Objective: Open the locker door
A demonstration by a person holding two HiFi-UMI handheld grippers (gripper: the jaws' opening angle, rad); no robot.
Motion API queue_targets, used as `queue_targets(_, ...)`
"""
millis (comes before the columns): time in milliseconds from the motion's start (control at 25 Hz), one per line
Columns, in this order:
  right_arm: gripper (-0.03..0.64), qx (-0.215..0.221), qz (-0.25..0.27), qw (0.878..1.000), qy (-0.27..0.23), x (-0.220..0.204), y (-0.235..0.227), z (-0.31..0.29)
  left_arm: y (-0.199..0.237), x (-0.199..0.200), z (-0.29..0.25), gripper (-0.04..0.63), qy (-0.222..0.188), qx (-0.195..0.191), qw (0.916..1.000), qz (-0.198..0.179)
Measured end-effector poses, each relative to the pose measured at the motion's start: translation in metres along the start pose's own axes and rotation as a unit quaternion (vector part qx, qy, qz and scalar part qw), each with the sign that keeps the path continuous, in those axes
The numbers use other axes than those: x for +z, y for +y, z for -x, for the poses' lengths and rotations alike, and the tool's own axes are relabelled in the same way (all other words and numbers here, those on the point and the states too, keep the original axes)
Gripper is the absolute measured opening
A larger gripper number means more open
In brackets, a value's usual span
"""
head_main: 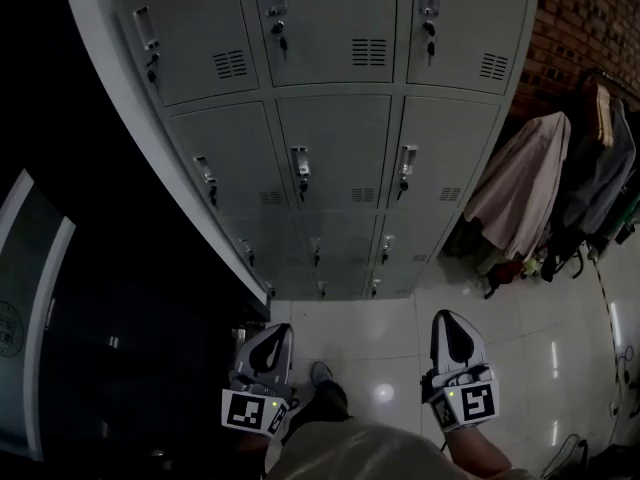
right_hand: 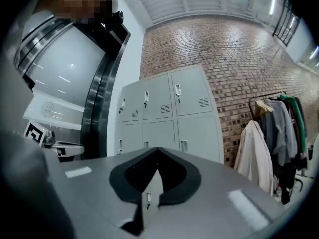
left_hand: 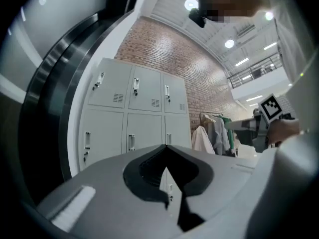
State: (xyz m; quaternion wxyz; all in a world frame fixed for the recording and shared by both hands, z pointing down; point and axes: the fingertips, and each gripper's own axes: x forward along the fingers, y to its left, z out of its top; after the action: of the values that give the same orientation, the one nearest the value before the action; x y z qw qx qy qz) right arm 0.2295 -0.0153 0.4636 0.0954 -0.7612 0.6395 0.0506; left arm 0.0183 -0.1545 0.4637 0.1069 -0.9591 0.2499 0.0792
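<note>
A grey bank of lockers point(head_main: 335, 158) stands ahead with every door closed; each door carries a small latch handle with a key, such as the middle one point(head_main: 300, 168). Both grippers hover low over the floor, well short of the lockers. My left gripper point(head_main: 270, 333) is shut with nothing in it. My right gripper point(head_main: 448, 320) is also shut and empty. In the left gripper view the jaws point(left_hand: 165, 146) meet at the tips, with the lockers point(left_hand: 134, 113) far beyond. The right gripper view shows the same: its jaws point(right_hand: 158, 149) meet in front of the distant lockers point(right_hand: 164, 113).
A clothes rack with hanging coats point(head_main: 540, 188) stands right of the lockers against a brick wall point(head_main: 590, 18). A dark glass panel point(head_main: 40, 318) fills the left side. Glossy floor tiles point(head_main: 370, 328) lie between me and the lockers. My shoe point(head_main: 320, 373) shows below.
</note>
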Motion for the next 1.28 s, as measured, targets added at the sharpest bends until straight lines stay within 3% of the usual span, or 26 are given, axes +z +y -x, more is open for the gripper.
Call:
queue_targets(120,0.002,-0.001,0.001,1.0,-0.012,-0.005,0.002,-0.076,0.049,-0.014,-0.044,0.06,0.001,-0.011,0.9999,-0.012)
queue_targets(280,0.002,0.043,-0.024,0.999,0.018,-0.046,-0.009,-0.211,0.139,-0.055,-0.114,0.06,0.022,0.042,0.9989,0.008)
queue_targets(400,0.002,0.067,-0.026,0.997,0.027,-0.058,-0.001,-0.268,0.185,-0.065,-0.133,0.06,0.037,0.069,0.9969,0.006)
queue_targets(760,0.002,0.154,-0.009,0.985,0.074,-0.107,0.075,-0.346,0.275,-0.095,-0.092,0.06,0.052,0.162,0.9852,0.017)
queue_targets(920,0.058,0.227,0.0,0.969,0.1,-0.13,0.131,-0.38,0.298,-0.108,-0.069,0.06,0.053,0.199,0.9784,0.018)
queue_targets(1040,0.097,0.274,0.004,0.954,0.124,-0.152,0.181,-0.416,0.305,-0.116,-0.051,0.06,0.099,0.225,0.9684,0.039)
queue_targets(1160,0.142,0.315,0.01,0.946,0.081,-0.17,0.232,-0.465,0.315,-0.11,-0.032,0.06,0.085,0.252,0.9635,0.029)
queue_targets(1280,0.147,0.336,0.027,0.939,0.07,-0.197,0.274,-0.511,0.321,-0.118,-0.016,0.06,0.111,0.275,0.9544,0.036)
